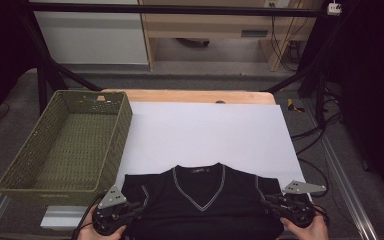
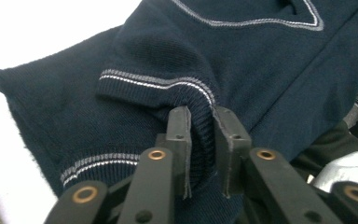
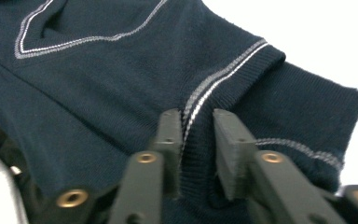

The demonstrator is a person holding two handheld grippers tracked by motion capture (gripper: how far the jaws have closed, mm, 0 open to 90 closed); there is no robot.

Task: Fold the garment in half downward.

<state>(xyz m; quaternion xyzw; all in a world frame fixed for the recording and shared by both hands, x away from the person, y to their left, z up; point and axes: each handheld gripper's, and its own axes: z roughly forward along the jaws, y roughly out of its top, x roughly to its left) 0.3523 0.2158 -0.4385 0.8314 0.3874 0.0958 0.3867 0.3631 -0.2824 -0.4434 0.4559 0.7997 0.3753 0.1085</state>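
A dark navy V-neck knit top [image 1: 205,212] with grey-white stripes lies flat at the near edge of the white sheet [image 1: 205,135], collar pointing away from me. My left gripper [image 1: 140,204] is at the top's left armhole. In the left gripper view the gripper [image 2: 203,116] pinches a raised fold of the ribbed striped trim [image 2: 158,84] between its pads. My right gripper [image 1: 268,200] is at the right armhole. In the right gripper view its jaws [image 3: 196,119] stand a little apart, with the striped trim [image 3: 223,74] lying slack between them.
A green woven basket [image 1: 126,120] with nothing in it stands at the left, beside the sheet. The wooden table's far edge [image 1: 190,96] shows beyond the sheet. A black frame and cables run along the right side.
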